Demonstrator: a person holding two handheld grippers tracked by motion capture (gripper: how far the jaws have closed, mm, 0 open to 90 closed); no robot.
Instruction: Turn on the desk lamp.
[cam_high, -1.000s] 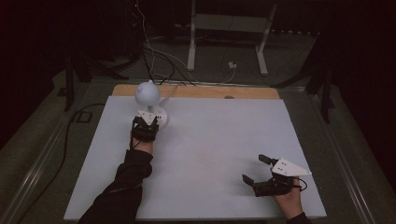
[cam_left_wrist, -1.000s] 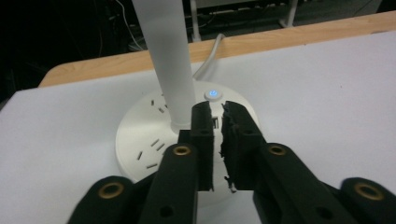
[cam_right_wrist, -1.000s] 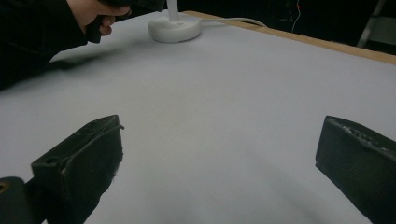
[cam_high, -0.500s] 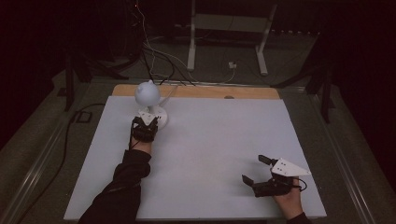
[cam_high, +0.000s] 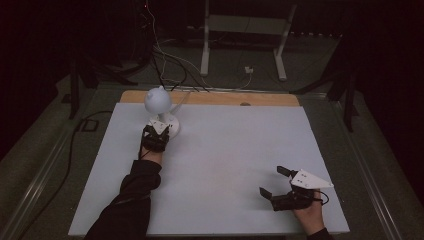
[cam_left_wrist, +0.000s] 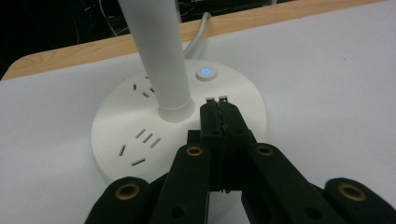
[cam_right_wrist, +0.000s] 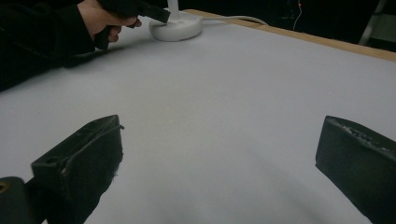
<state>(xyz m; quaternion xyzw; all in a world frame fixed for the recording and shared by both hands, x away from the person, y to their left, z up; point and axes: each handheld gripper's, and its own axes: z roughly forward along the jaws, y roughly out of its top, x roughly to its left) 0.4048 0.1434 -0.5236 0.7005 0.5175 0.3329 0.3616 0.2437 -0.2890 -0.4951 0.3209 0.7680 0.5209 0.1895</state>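
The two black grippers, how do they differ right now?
The left gripper has its jaws shut together, tips over the white lamp base; the right gripper has its jaws wide apart with nothing between them. The left sits at the table's far side, the right near its front edge. Both are black and hand-held.

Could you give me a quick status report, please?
Left gripper shut, jaws empty over the lamp base, short of the button. Right gripper open, empty. Nothing in the way.

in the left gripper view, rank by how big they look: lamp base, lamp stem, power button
1. lamp base, the round white disc
2. lamp stem, rising out of frame, so its full size is unsure
3. power button, by far the smallest
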